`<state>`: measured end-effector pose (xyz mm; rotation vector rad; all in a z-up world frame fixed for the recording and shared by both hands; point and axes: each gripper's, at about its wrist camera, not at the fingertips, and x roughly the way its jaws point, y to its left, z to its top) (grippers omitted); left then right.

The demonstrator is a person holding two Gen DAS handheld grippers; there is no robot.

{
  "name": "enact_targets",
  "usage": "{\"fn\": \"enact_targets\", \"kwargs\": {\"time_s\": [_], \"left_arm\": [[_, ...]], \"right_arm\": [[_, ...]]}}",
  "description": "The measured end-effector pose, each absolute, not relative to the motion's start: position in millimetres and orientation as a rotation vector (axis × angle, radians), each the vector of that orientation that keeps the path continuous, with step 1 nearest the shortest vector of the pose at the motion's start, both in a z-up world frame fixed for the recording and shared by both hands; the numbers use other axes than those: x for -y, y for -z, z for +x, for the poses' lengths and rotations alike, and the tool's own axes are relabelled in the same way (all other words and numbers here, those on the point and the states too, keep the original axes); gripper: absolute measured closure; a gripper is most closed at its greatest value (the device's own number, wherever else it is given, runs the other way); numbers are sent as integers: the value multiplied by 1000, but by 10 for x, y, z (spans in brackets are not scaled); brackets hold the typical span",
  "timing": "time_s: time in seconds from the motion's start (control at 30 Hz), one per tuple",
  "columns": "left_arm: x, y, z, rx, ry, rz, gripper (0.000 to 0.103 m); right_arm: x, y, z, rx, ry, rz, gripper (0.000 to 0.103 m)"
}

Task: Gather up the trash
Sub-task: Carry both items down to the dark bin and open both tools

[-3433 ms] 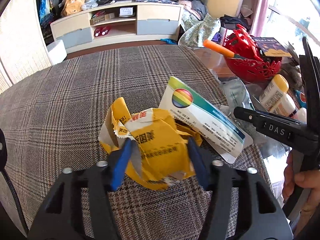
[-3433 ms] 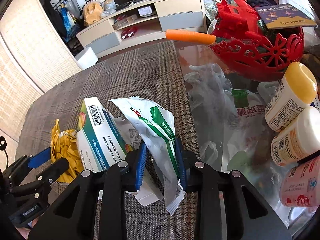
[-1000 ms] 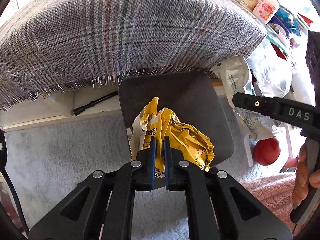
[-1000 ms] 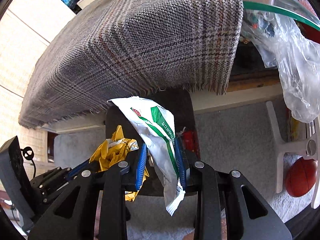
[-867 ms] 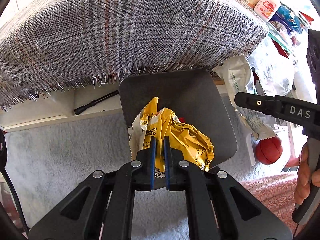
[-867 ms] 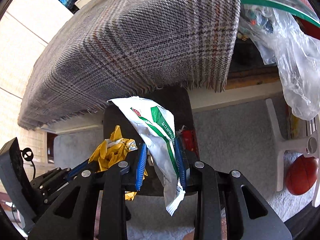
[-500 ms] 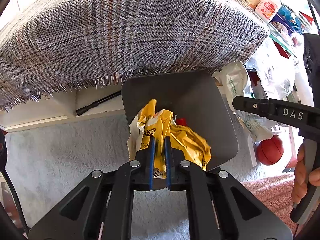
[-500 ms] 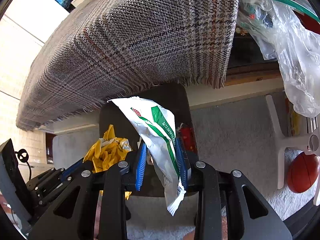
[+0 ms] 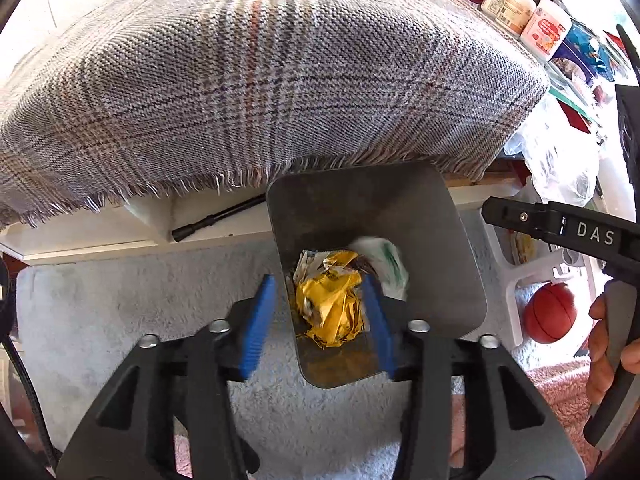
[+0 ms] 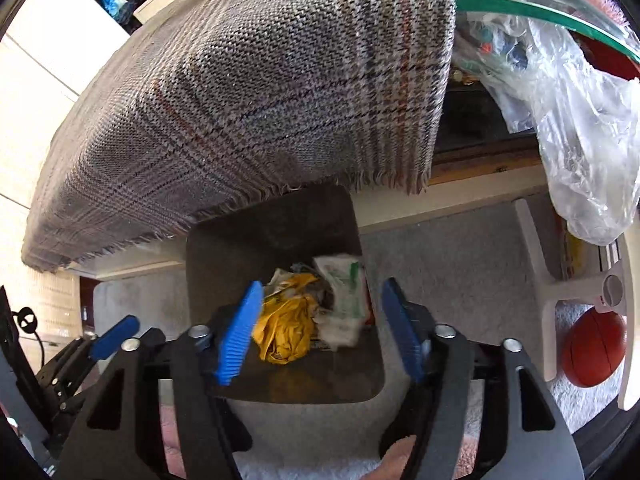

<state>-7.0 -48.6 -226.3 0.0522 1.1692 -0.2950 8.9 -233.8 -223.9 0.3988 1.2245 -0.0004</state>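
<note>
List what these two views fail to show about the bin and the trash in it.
- Bin far rim: both views, hidden under the plaid cloth.
- White-green wrapper: motion-blurred in both; print unreadable.
- Bin floor: covered by the yellow wrapper.
- Left wrist view: near rim behind the left hand-held gripper.

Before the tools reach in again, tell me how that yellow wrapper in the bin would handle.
The yellow wrapper is crumpled into a loose wad, so it probably weighs little and would squash when squeezed. Its glossy creases suggest it could slip. It lies loose in the bin beside the white wrapper, so a push would likely shift it.
</note>
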Motion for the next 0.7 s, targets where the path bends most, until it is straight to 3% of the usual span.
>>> {"fn": "enact_targets", "kwargs": {"time_s": [0.1, 0.2, 0.27, 0.37, 0.47, 0.7], "left_arm": [[488, 2238, -75, -1161, 292, 57, 42], [487, 2229, -82, -1154, 289, 58, 31], [477, 2223, -84, -1153, 287, 55, 20], [467, 2211, -86, -1154, 282, 50, 13], [461, 2169, -90, -1155, 284, 44, 8], [348, 1766, -102, -1093, 266, 36, 8]], "right_arm": [[2331, 2203, 91, -1210, 23, 369, 15], [2326, 2164, 90, -1191, 34, 348, 8], [2343, 2152, 87, -1181, 41, 345, 7], [2352, 2147, 87, -1175, 35, 353, 7], [2349, 2141, 96, -1178, 32, 365, 7], [2490, 1913, 53, -1120, -22, 487, 7]]}}
